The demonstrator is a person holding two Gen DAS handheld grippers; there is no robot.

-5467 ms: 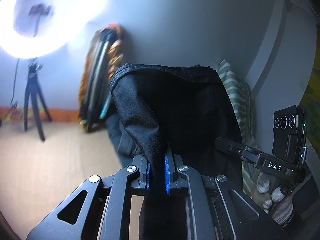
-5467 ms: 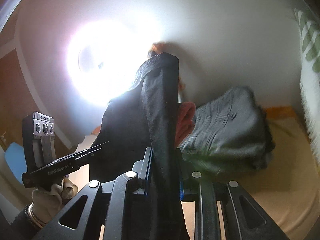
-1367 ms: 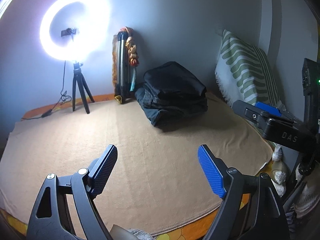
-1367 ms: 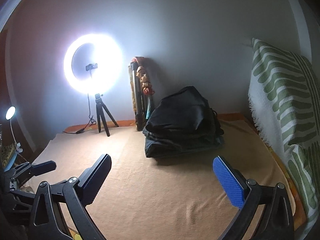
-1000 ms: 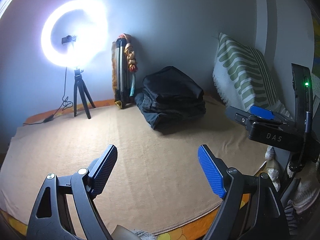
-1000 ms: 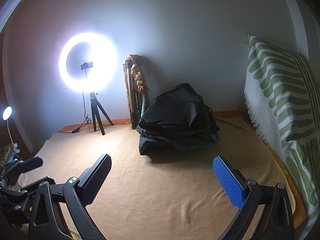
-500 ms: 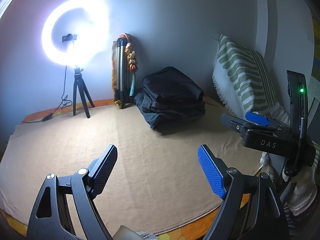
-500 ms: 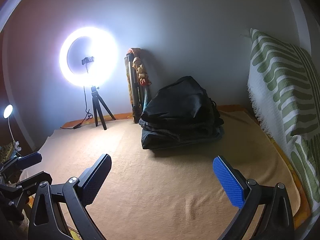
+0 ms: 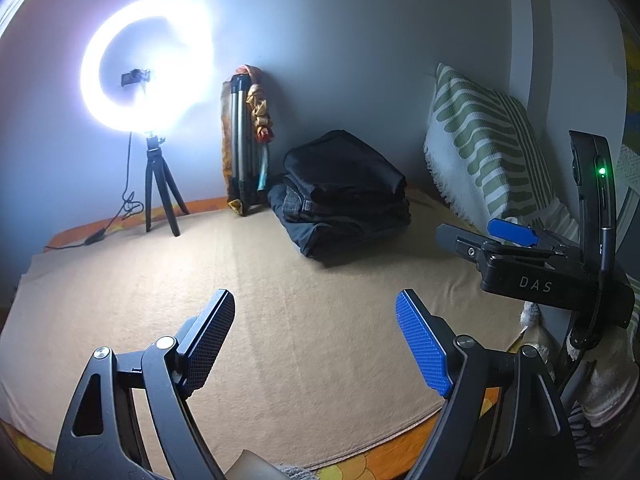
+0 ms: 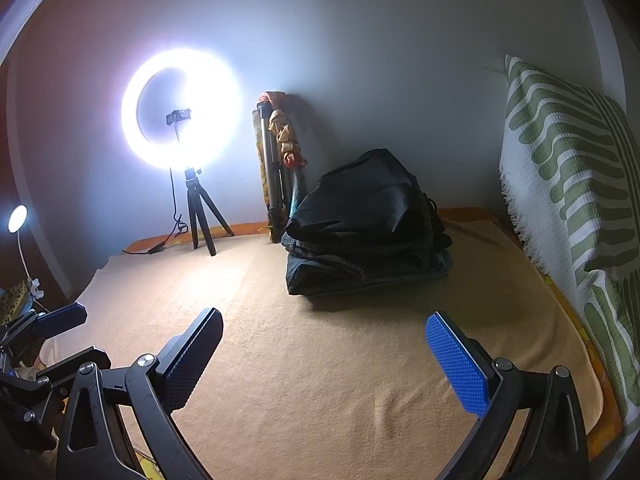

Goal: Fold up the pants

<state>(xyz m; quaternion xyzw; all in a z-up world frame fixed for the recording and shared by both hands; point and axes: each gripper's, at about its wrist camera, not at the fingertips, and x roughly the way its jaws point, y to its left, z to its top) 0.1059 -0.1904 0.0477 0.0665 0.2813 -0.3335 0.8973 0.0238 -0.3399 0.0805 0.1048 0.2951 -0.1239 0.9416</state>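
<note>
A stack of folded dark pants (image 9: 344,196) lies at the far side of the tan blanket (image 9: 280,280), near the wall; it also shows in the right wrist view (image 10: 368,224). The black pair lies on top. My left gripper (image 9: 316,340) is open and empty, held back over the blanket's near part, far from the stack. My right gripper (image 10: 324,356) is open and empty too, also well short of the stack. The right gripper shows at the right edge of the left wrist view (image 9: 520,256).
A lit ring light on a small tripod (image 9: 148,80) stands at the back left, its cable trailing on the blanket. A folded tripod (image 9: 244,144) leans on the wall beside the stack. A green-striped pillow (image 9: 484,148) stands at the right. A small lamp (image 10: 18,220) glows at far left.
5.5 s ago both grippers were shut on the black pants, held up; now both are open and the pants lie on the stack. In the last second both grippers barely shifted.
</note>
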